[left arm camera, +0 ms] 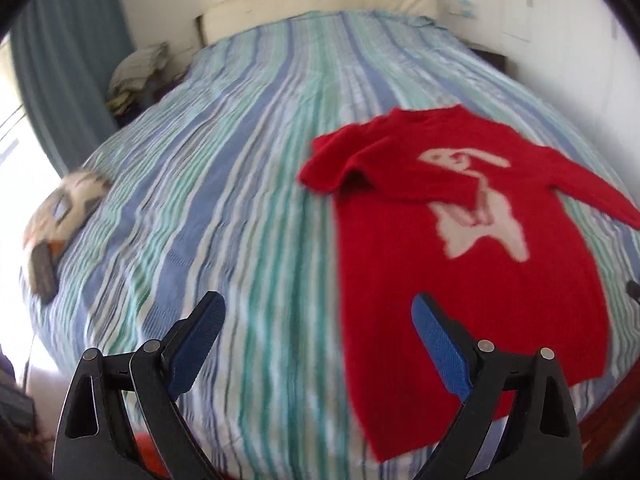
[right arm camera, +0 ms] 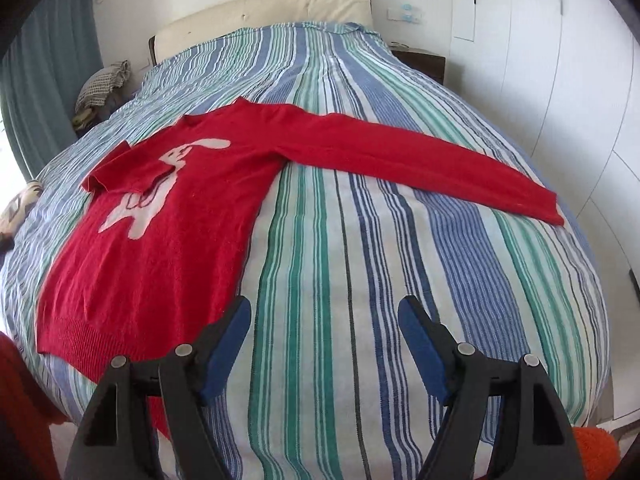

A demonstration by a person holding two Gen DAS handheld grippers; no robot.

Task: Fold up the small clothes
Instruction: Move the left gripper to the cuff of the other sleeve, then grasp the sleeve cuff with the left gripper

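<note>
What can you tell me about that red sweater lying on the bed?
The red sweater is a fuzzy-looking knit with a pale rabbit-like figure on its chest and a ribbed hem. It lies flat, front up, on the striped bedspread, hem toward the cameras. One sleeve stretches straight out to the side; the other sleeve is folded in over the chest. Neither gripper touches it.

A blue, green and white striped bedspread (right arm camera: 320, 240) covers the whole bed. At its far end stands a cream padded headboard (right arm camera: 260, 16). Far left, beside the bed, a heap of checked and pale fabrics (right arm camera: 102, 84) sits before a teal curtain (right arm camera: 44, 80). A dark wooden nightstand (right arm camera: 424, 62) stands far right against white panelled wardrobe doors (right arm camera: 560, 80). A patterned cushion (left arm camera: 68, 208) lies at the bedspread's left edge.
</note>
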